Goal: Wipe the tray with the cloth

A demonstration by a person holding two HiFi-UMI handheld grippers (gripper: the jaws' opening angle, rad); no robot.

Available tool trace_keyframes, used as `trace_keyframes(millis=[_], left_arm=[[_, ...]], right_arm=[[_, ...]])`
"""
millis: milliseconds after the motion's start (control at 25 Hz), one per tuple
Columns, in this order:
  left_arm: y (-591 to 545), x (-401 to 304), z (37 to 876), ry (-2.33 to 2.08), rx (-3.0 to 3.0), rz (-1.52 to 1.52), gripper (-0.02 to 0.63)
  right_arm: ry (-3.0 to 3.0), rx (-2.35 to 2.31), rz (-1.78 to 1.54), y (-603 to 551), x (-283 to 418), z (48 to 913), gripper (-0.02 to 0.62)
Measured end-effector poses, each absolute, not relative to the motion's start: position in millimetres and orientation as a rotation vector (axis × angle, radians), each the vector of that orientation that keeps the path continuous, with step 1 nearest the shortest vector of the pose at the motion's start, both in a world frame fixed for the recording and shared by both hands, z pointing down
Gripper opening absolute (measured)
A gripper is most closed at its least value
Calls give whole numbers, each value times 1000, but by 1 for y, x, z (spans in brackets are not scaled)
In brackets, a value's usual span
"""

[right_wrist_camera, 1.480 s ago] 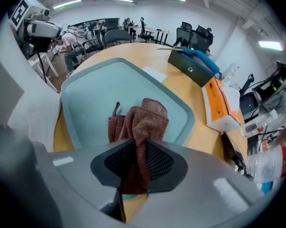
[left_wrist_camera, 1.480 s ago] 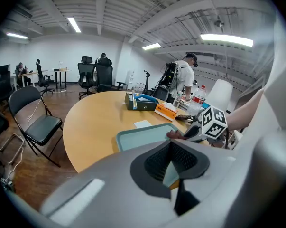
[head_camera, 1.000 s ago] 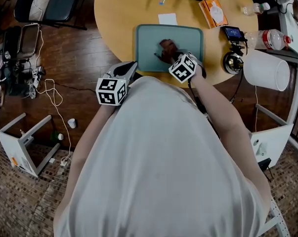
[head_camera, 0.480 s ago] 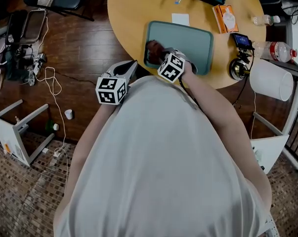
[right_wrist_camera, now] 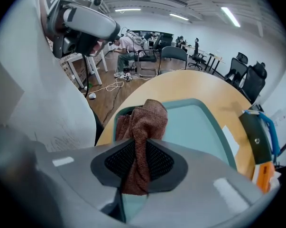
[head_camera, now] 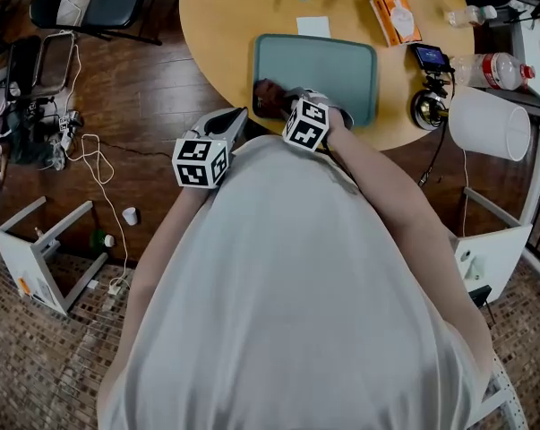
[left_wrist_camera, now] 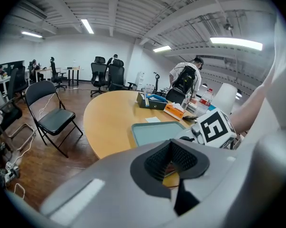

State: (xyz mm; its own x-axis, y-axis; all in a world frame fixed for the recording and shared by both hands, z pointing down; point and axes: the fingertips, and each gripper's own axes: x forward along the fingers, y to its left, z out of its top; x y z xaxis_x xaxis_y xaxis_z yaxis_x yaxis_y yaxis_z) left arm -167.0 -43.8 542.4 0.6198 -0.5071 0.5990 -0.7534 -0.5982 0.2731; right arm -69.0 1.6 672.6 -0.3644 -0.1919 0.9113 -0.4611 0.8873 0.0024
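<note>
1. Right tool (right_wrist_camera: 136, 167) is clamped tight on the cloth (right_wrist_camera: 146, 120), which sits at the tray (head_camera: 341, 65)'s lower-left corner in head view.
2. The rest of the tray runs off rightward along its long axis; the next stroke likely goes that way.
3. Left tool (head_camera: 232, 125), jaws together and empty, hangs off the tabletop (head_camera: 216, 25) edge.

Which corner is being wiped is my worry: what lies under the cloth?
Under the cloth, held by the right gripper, lies the tray's near-left corner. The tray floor right beneath it is covered, so its state cannot be seen.
</note>
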Motion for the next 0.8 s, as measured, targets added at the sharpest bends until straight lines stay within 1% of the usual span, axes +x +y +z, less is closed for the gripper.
trace_keyframes(millis=[400,800], left_arm=[[-43,-135,543,-888,2385,693,0],[-50,-108,539,-816,2432,715,0]], right_arm=[[-1869,623,373,25,12,674,75],[-1766,828,508,42,91,677,75]])
